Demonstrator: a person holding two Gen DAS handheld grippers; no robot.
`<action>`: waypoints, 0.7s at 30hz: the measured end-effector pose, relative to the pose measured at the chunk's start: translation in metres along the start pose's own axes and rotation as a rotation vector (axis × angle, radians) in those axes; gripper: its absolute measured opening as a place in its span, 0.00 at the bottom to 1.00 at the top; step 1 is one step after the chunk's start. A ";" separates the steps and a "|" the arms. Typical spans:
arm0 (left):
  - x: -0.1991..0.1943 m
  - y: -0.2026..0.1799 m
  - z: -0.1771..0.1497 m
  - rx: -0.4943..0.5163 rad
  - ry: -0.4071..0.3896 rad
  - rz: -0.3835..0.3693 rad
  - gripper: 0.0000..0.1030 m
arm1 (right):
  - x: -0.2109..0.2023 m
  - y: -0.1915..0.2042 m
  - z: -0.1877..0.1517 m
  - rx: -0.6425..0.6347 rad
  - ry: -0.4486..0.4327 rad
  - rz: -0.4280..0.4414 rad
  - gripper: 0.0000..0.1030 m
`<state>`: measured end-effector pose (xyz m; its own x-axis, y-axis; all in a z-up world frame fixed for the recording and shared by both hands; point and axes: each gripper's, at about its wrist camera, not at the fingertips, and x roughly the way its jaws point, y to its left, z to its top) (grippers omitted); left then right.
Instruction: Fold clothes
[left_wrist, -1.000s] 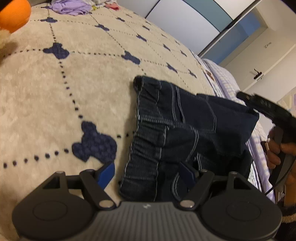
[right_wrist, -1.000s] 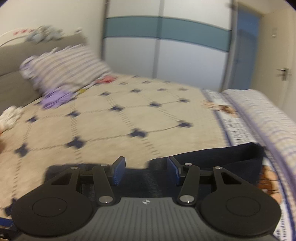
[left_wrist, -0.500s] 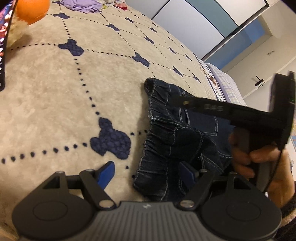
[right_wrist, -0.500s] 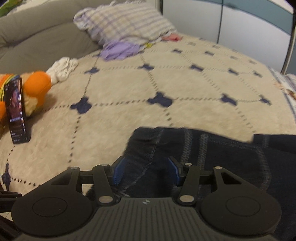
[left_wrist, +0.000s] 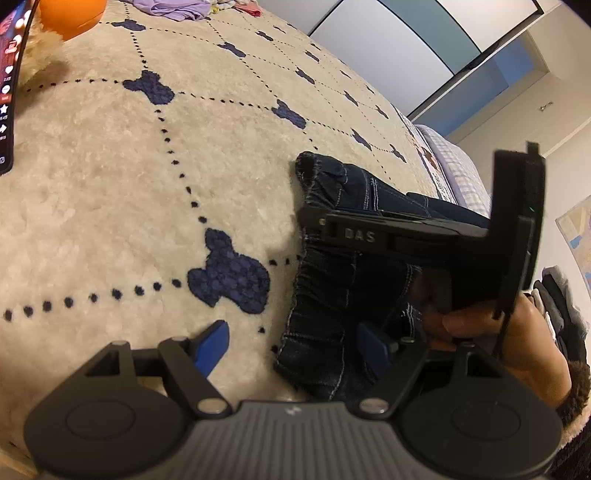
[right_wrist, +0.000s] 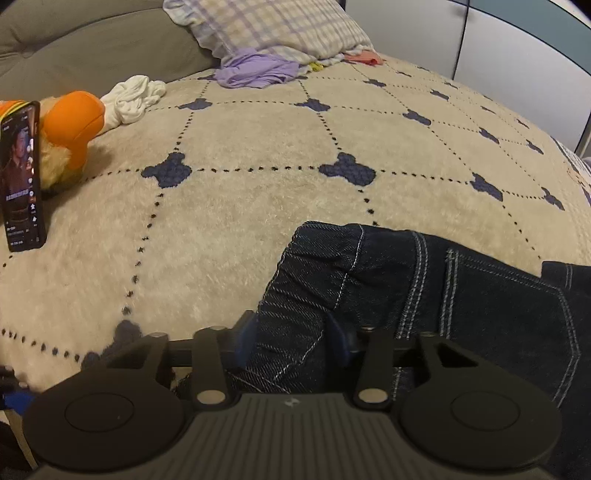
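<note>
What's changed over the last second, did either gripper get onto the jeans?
The right gripper swung in from the far side and dropped low over the jeans at the waistband; denim now sits between its fingers, though a closed grip isn't clear. The left gripper stayed open at the near waistband corner. The jeans stayed put on the blanket; phone and purple garment unchanged.

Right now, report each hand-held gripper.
Left hand-held gripper: open, holding nothing.
Right hand-held gripper: open around the jeans waistband, not yet clamped.
</note>
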<state>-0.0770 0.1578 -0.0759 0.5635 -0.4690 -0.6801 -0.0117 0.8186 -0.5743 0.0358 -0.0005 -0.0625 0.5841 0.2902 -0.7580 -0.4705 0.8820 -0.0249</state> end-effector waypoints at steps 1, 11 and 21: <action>0.000 0.000 0.000 -0.003 0.000 -0.004 0.76 | -0.002 -0.005 0.000 0.014 0.000 0.008 0.33; 0.014 -0.012 0.000 -0.013 0.042 -0.069 0.76 | -0.027 -0.051 -0.003 0.173 -0.022 0.093 0.25; 0.019 -0.003 -0.011 -0.184 -0.054 -0.077 0.43 | -0.047 -0.074 0.002 0.264 -0.059 0.189 0.36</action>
<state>-0.0753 0.1423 -0.0923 0.6122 -0.5050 -0.6085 -0.1153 0.7043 -0.7005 0.0444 -0.0789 -0.0233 0.5438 0.4720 -0.6939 -0.3907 0.8742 0.2884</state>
